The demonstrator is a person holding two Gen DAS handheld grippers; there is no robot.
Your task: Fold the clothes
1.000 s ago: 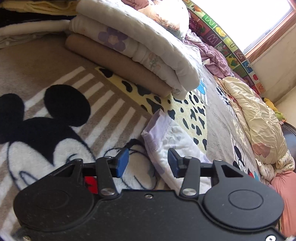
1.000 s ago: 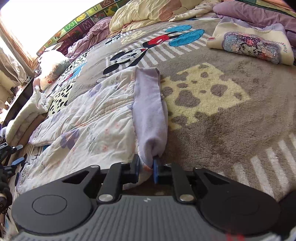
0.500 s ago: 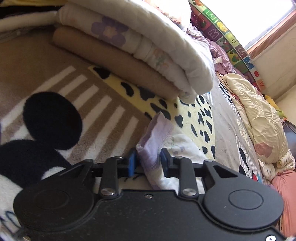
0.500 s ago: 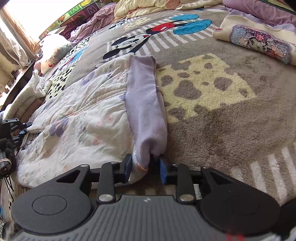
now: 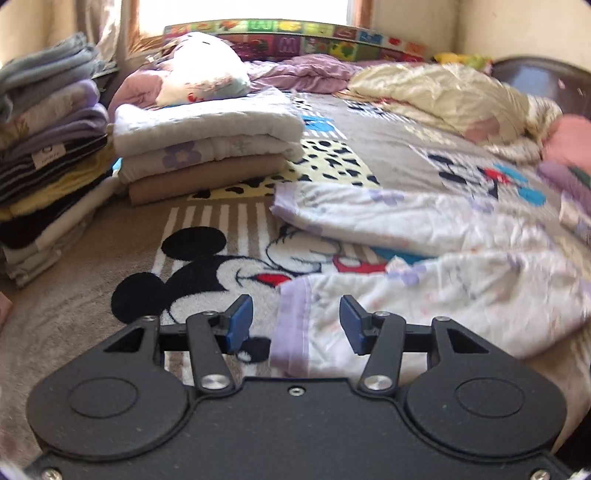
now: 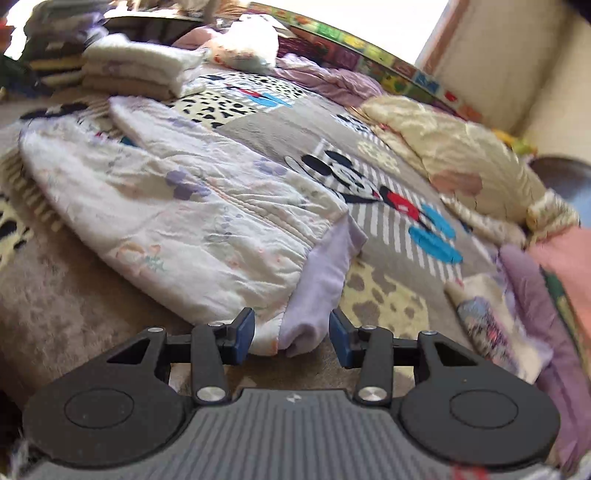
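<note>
With two finished piles [image 5: 207,147] stacked on the bed, the floral garment [image 6: 192,206] seems only half folded, both left tongs [image 5: 291,325] and right tongs [image 6: 291,334] opening, released, around its hem.

A home bedroom: wide bed spread with a plush cartoon-mouse blanket [image 5: 207,266], rumpled cream quilt [image 5: 443,92] and pillow [image 5: 203,79] near the sunlit window [image 5: 240,11], folded laundry stacks [image 5: 48,147] at one side, alphabet play mat [image 5: 295,35] propped along the wall

letter M on alphabet mat [image 5: 295,45]
</note>
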